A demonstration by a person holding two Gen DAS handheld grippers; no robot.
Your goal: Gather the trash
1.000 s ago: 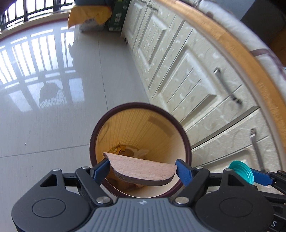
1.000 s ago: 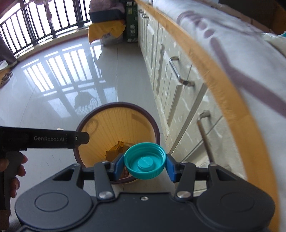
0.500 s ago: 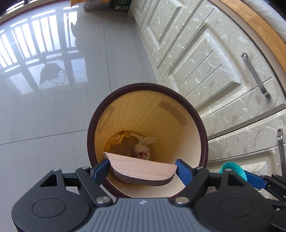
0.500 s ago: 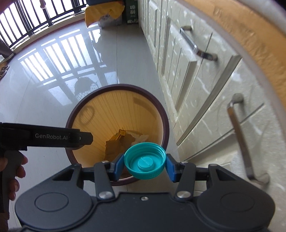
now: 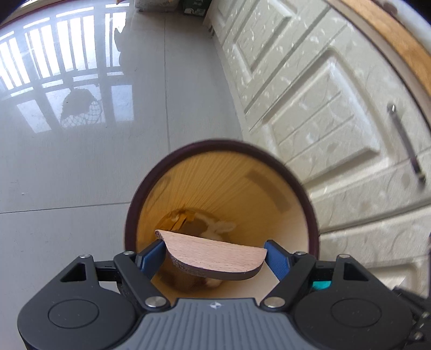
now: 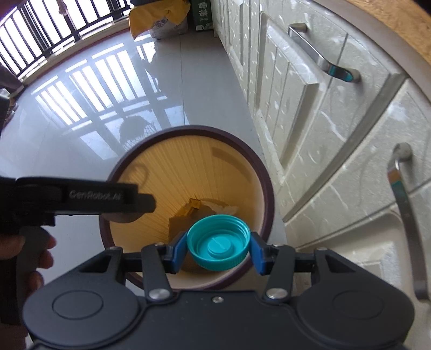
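Observation:
A round bin (image 5: 309,204) with a dark brown rim and a yellow inside stands on the floor by the cabinets; it also shows in the right wrist view (image 6: 265,183). Scraps of trash (image 5: 188,218) lie at its bottom. My left gripper (image 5: 215,257) is shut on a half-round wooden piece (image 5: 215,255) and holds it over the bin's opening. My right gripper (image 6: 218,250) is shut on a teal bottle cap (image 6: 218,249), held over the bin's near edge. The left gripper's body (image 6: 80,198) reaches in from the left in the right wrist view.
Cream cabinet doors (image 5: 309,88) with metal handles (image 6: 320,56) run along the right, close to the bin. Glossy grey floor tiles (image 5: 80,150) spread to the left. A yellow bag and a green box (image 6: 161,18) stand far back by the railing.
Both grippers have moved lower and closer over the bin, which now looks larger. The wooden piece and the teal cap stay held.

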